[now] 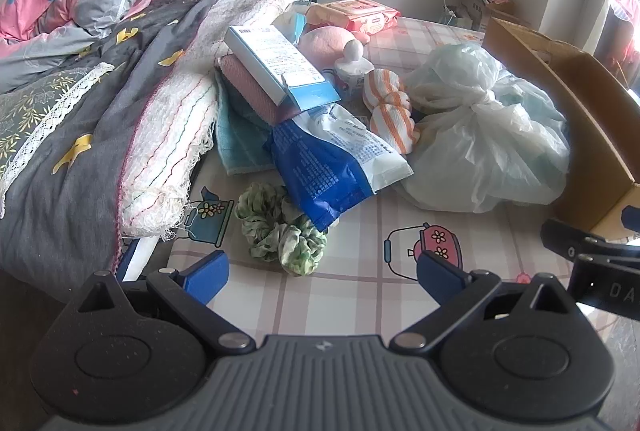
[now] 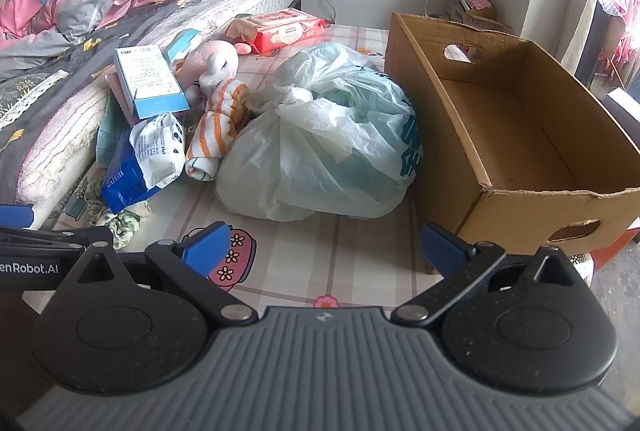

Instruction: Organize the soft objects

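Observation:
A pile of soft things lies on a checked mat (image 1: 352, 295). A green scrunchie (image 1: 280, 231) lies just ahead of my left gripper (image 1: 322, 277), which is open and empty. A tied white plastic bag (image 2: 320, 143) sits ahead of my right gripper (image 2: 324, 251), also open and empty. An orange-striped cloth (image 2: 220, 123), a pink plush toy (image 2: 208, 59) and a teal towel (image 1: 236, 135) lie in the pile. An open cardboard box (image 2: 520, 135), with nothing inside, stands right of the bag.
A blue-white packet (image 1: 332, 167) overlaps the scrunchie. A blue-white carton (image 1: 276, 63) rests on a pink cloth. Wet-wipe packs (image 2: 280, 27) lie at the back. A bed with rumpled quilts (image 1: 100, 31) fills the left. A small box of clutter (image 2: 468, 5) stands by the far wall.

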The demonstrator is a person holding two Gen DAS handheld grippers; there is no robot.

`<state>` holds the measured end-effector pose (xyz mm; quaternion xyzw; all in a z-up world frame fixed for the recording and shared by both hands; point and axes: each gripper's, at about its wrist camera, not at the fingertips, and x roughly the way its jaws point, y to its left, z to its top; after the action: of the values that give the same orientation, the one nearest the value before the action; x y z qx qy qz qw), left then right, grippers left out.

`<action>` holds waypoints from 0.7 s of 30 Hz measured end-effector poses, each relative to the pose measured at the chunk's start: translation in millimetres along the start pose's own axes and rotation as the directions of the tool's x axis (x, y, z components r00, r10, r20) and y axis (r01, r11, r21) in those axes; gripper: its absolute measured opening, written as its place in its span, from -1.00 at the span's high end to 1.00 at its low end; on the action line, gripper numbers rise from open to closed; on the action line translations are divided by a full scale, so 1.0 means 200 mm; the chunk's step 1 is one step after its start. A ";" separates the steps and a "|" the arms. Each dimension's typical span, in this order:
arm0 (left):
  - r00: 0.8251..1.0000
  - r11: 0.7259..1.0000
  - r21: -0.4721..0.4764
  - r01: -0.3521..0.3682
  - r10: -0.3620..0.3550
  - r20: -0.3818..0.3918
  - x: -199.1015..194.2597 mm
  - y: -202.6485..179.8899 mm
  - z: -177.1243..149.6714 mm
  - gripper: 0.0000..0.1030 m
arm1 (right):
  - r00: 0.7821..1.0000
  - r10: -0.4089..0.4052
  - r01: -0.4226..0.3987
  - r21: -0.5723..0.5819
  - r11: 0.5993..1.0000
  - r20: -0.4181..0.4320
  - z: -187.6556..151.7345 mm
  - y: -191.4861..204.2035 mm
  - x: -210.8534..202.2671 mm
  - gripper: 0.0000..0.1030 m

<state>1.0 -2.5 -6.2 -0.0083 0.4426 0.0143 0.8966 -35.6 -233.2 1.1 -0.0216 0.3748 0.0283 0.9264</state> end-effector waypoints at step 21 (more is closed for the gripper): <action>1.000 1.000 -0.001 0.001 -0.001 -0.001 0.00 0.00 0.00 -0.95 | 1.000 -0.002 0.002 0.012 1.000 -0.016 -0.01 -0.01 0.02 -0.98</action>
<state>1.2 -2.4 -5.1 -0.0090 0.4429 0.0138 0.8964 -34.3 -234.3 -3.9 -0.0167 0.3821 0.0251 0.9236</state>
